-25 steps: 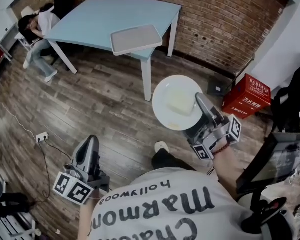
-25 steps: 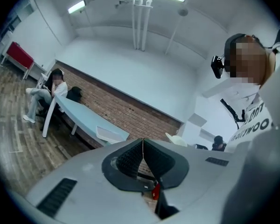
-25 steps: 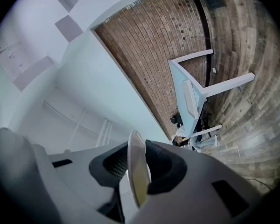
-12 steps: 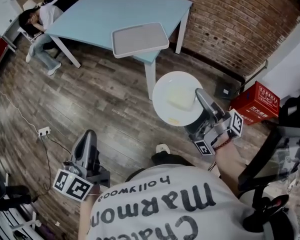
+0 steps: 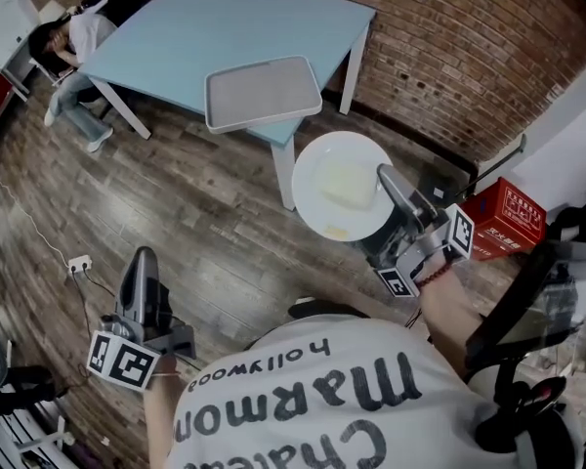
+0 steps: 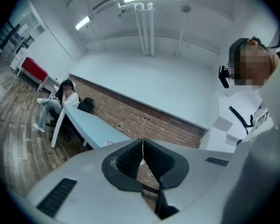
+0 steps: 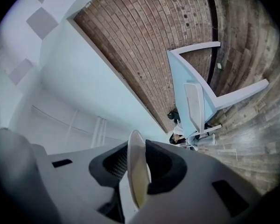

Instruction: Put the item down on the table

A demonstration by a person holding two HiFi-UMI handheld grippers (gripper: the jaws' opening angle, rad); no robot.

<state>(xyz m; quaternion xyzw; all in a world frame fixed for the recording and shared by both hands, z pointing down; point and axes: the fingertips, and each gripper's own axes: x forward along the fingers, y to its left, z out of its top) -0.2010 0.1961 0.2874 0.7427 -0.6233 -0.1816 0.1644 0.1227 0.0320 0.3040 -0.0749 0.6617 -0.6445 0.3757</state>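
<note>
A round white plate [image 5: 344, 186] with a pale yellow patch on it hangs flat above the wooden floor, just right of the light blue table's near leg. My right gripper [image 5: 386, 186] is shut on the plate's right rim; in the right gripper view the plate [image 7: 136, 171] shows edge-on between the jaws. The light blue table [image 5: 205, 32] stands at the back, and a grey tray [image 5: 262, 93] overhangs its near edge. My left gripper [image 5: 140, 279] is low at the left over the floor, shut with nothing in it, jaws touching [image 6: 143, 154].
A person [image 5: 73, 42] sits at the table's far left end. A red box [image 5: 508, 218] stands by the brick wall at the right. A power strip with a cable [image 5: 78, 264] lies on the floor at the left. Dark chair parts [image 5: 527, 360] are at the right.
My right gripper has carried the plate up and slightly left, closer to the table's corner and the tray. The left gripper has shifted left and down in the view.
</note>
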